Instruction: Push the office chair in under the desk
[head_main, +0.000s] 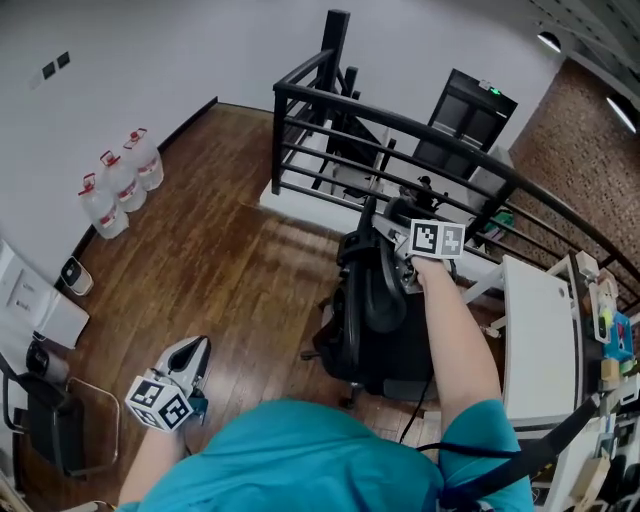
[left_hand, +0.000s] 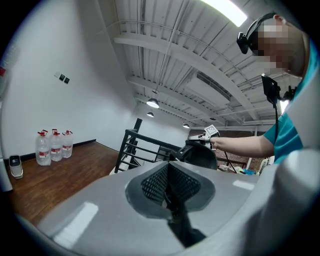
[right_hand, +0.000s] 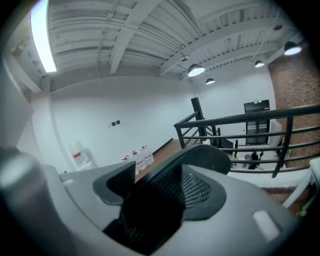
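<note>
The black office chair stands on the wood floor, left of the white desk and apart from it. My right gripper is at the top of the chair's backrest. In the right gripper view its jaws stand wide, with the curved mesh top edge of the backrest lying between them at the right gripper. I see no pad pressing on it. My left gripper hangs low at my left, away from the chair. In its own view the left gripper is shut with nothing in it. The chair shows beyond it.
A black metal railing runs behind the chair and along the desk's far side. Three water bottles stand by the left wall. A dark stool sits at the lower left. Cluttered shelves edge the desk's right side.
</note>
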